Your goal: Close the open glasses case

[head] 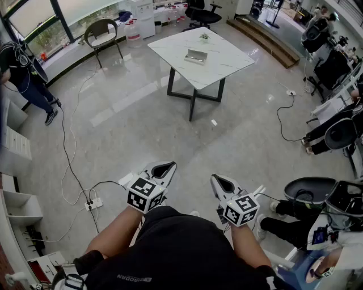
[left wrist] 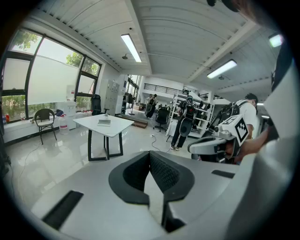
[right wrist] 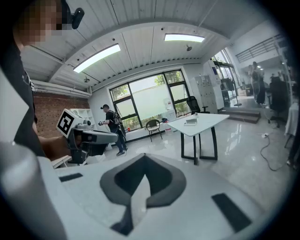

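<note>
Two tools nearest, at 6 o'clock in the head view over a dark lap: left hand-held gripper point(head: 164, 169) and right hand-held gripper point(head: 223, 183), side by side but not touching, tips toward 12 o'clock. In each gripper's own view, jaws pressed together along one seam, nothing clamped between. Across each gripper view, the other gripper with its marker cube, a side-on look not given from the head.

On the floor point(head: 142, 113) at 8 o'clock of the left gripper, a power strip point(head: 92, 203) with a white cable point(head: 71, 164) trailing toward 10 o'clock; seen from the head only. Open glossy floor from the grippers up to the desk.

Well apart at 12 o'clock, a white desk point(head: 227, 62) on dark legs, carrying the glasses case point(head: 196, 55) near its middle; too small to judge the lid in any view. Small plant point(head: 204, 37) at the desk's far edge.

Farther out: a chair point(head: 102, 35) by the windows at 11 o'clock, a person in dark clothes point(head: 25, 73) at 10 o'clock, a black office chair point(head: 202, 12) past the desk. Only in the gripper views: ceiling strip lights point(left wrist: 131, 47), people standing by shelving point(left wrist: 185, 122), a brick wall point(right wrist: 47, 117).
</note>
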`<state>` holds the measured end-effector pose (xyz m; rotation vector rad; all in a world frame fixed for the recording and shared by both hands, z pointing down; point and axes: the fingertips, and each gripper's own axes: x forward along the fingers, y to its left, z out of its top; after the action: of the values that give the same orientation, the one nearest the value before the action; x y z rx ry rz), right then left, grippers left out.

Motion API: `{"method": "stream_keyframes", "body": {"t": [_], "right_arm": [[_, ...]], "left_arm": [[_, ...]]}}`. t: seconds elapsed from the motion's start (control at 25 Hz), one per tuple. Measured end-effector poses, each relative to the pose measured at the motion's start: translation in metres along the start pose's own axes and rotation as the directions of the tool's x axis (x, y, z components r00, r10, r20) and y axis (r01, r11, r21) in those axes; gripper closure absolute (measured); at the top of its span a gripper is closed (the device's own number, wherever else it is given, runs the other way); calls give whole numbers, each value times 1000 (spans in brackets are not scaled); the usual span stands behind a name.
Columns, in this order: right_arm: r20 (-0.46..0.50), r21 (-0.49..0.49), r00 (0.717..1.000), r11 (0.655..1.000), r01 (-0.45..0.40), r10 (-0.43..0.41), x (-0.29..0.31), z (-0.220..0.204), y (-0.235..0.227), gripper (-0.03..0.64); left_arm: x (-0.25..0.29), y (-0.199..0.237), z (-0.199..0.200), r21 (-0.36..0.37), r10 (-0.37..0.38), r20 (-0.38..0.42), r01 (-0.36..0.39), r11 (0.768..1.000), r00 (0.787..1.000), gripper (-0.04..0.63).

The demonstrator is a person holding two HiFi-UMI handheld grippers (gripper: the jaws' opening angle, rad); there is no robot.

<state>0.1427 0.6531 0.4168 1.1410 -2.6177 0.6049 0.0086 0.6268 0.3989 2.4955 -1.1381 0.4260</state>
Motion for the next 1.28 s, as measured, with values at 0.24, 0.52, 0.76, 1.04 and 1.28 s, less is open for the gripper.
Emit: {"method": "stream_keyframes", "body": {"t": [0.24,0.52,0.76,1.04,1.28], "right_arm": [[0,-6,1000,1000,-2,2,1,1,6,615],[-3,-11,1000,1000,4,-4,7,-3,11,616],[26,16,1000,1000,7,-7,19,6,14,615],[41,24,998,999,49,-50,38,15,16,615],[32,6,998,999,49,-49,61,16,34,615]], "left_arm": [[-5,0,1,4,-5,1,5,1000,1000,592],[-9,7,-4,10,-4,-4,4,1000,1000,592],[-11,20,-2,13,-7,-6,7,1000,1000,592],[-16,42,-2,15,-18,-12,18,1000,1000,592],[-26,67,-5,13,-28,-5,28,1000,1000,592]]}}
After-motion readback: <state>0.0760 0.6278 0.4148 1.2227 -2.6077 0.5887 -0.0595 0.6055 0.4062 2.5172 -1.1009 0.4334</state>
